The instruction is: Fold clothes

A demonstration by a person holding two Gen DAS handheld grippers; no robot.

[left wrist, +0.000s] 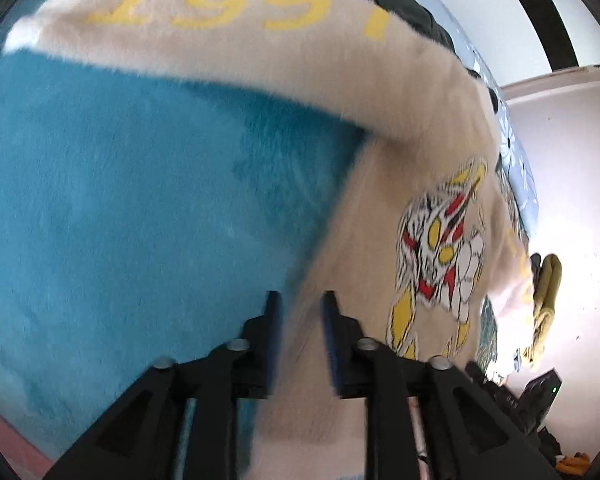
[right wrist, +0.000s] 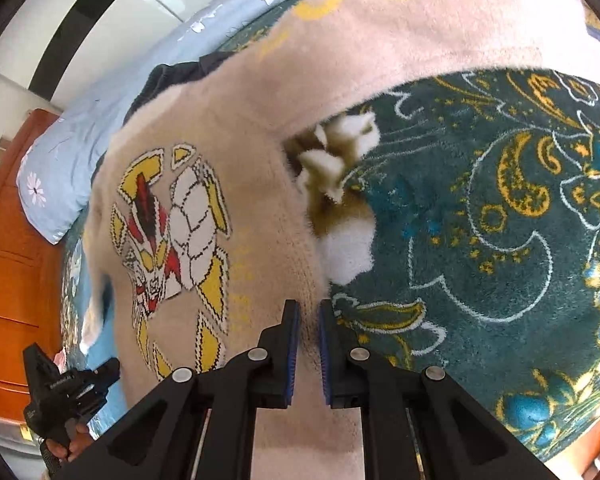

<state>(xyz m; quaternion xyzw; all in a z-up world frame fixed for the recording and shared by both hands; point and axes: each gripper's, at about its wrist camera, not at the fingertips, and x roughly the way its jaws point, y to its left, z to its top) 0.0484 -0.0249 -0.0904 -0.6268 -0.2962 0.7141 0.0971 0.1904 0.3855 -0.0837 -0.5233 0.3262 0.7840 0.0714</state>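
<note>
Left claw (left wrist: 300, 300): jaws set a narrow gap apart, cream fuzzy fabric of the sweater (left wrist: 380, 220) running up between them. Whether the pads actually pinch the cloth or merely straddle it cannot be told from this view. Frame is motion-blurred.

Right claw (right wrist: 308, 312): jaws nearly together, with a fold of the same sweater (right wrist: 228, 140) bunched in the slim gap; it looks pinched at the hem edge.

Sweater: cream, long-pile, held up off the bed by its lower edge and hanging spread in front of both cameras. A printed figure (left wrist: 440, 248) in red, yellow, white and black sits on the body panel. One sleeve (left wrist: 200, 40) stretches out to the left in the left wrist view, with yellow lettering (left wrist: 236, 12) along it and a white cuff (left wrist: 20, 36) at its end. The other sleeve (right wrist: 440, 28) arcs across the top of the right wrist view, also carrying yellow marks.

Beneath: turquoise plush blanket (left wrist: 120, 200) under the left side; dark teal blanket (right wrist: 480, 220) with yellow paisley and white outlines under the right side. A brown-and-white fluffy item (right wrist: 340, 192) lies on the teal blanket, just beside the sweater's edge. Pale blue daisy-print pillow (right wrist: 56, 160) near an orange wooden headboard (right wrist: 16, 260). A dark garment (left wrist: 404, 8) lies beyond the sleeve.

The left claw's body (right wrist: 64, 392) shows low left in the right wrist view, hand gripping its handle.
</note>
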